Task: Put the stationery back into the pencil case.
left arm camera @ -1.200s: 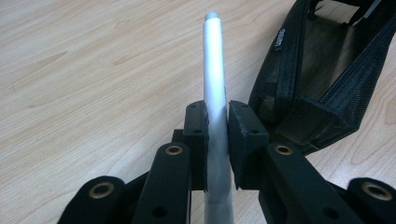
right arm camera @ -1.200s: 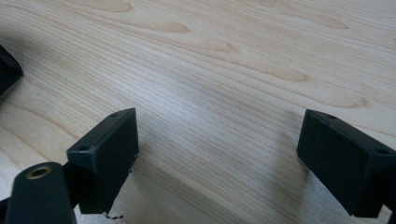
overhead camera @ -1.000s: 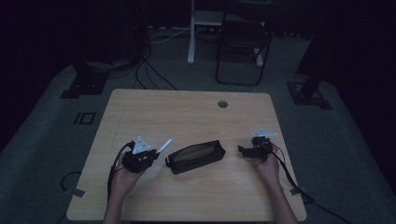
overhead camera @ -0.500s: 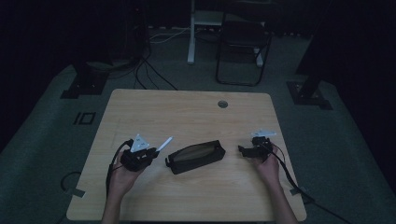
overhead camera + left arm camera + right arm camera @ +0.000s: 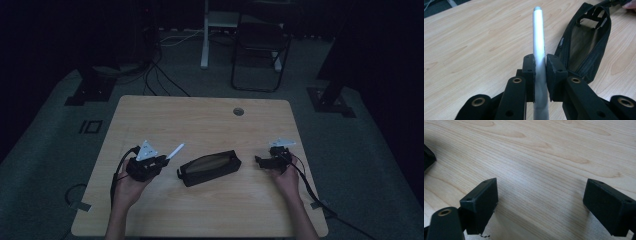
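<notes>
High view, left to right: left gripper (image 5: 165,159) at lower left of frame, clamped on a white pen (image 5: 175,150) that sticks out up and right toward the black pencil case (image 5: 209,168) at centre. Case lying flat on the wooden table (image 5: 200,120), zip open, mouth facing up. Right gripper (image 5: 260,160) at lower right, well apart from the case, holding nothing.

Left gripper view: pads (image 5: 529,70) pressed on both sides of the pen (image 5: 538,37), tip pointing away up the frame; open case (image 5: 586,42) just right of it, interior looks empty (dark, hard to be sure).

Right gripper view: jaws spread wide over bare wood, nothing between; dark corner at left edge probably the case.

Progress, judged: pen picked up and held, case already open. Left to do: bring tip over the mouth, drop pen in, likely steady or zip case with the right.
</notes>
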